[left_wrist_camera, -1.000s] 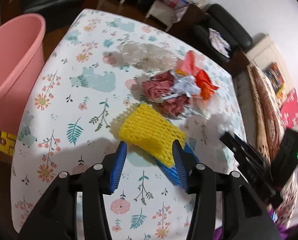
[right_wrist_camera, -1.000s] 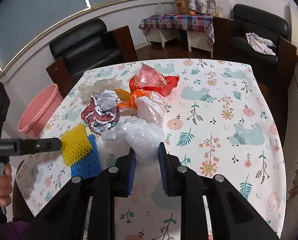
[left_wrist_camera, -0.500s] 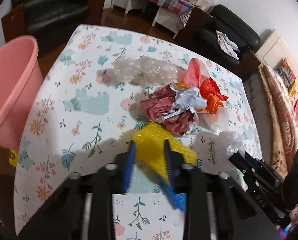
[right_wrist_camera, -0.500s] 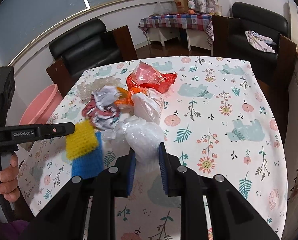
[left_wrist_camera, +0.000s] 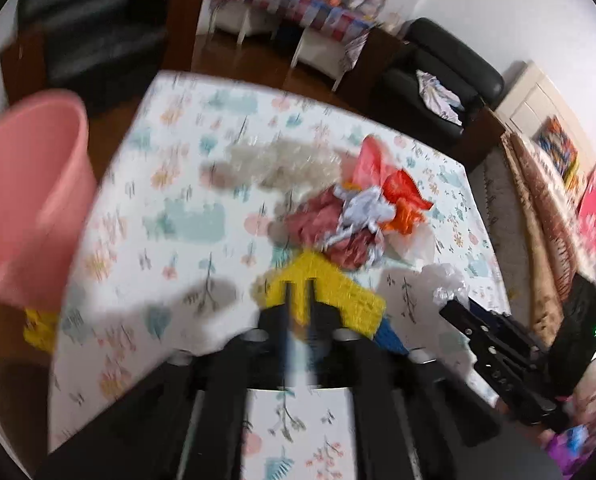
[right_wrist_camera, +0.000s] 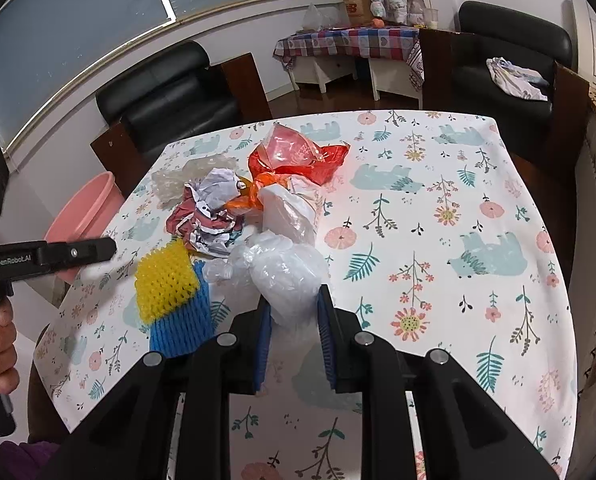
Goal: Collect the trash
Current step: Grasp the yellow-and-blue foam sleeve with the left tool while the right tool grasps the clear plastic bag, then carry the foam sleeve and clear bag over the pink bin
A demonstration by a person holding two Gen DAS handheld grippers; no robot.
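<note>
A pile of trash lies on the floral table: a yellow foam net [right_wrist_camera: 165, 277] on a blue foam net [right_wrist_camera: 181, 326], crumpled red-and-white paper [right_wrist_camera: 207, 210], an orange plastic bag [right_wrist_camera: 293, 160], bubble wrap [left_wrist_camera: 281, 160] and a clear plastic bag [right_wrist_camera: 287, 276]. My left gripper [left_wrist_camera: 298, 300] is blurred, its jaws nearly closed, above the table; in the right wrist view [right_wrist_camera: 111, 250] it is left of the yellow net and apart from it. My right gripper [right_wrist_camera: 293, 320] is shut on the clear plastic bag.
A pink bin [left_wrist_camera: 21, 208] stands on the floor off the table's left side, also seen in the right wrist view [right_wrist_camera: 83, 210]. Black armchairs [right_wrist_camera: 169, 92] and a small checked-cloth table [right_wrist_camera: 350, 40] stand beyond the far edge.
My left gripper has closed its jaws and pulled up and back from the yellow foam net, which stays on the table. The right gripper has kept its hold on the clear bag.
</note>
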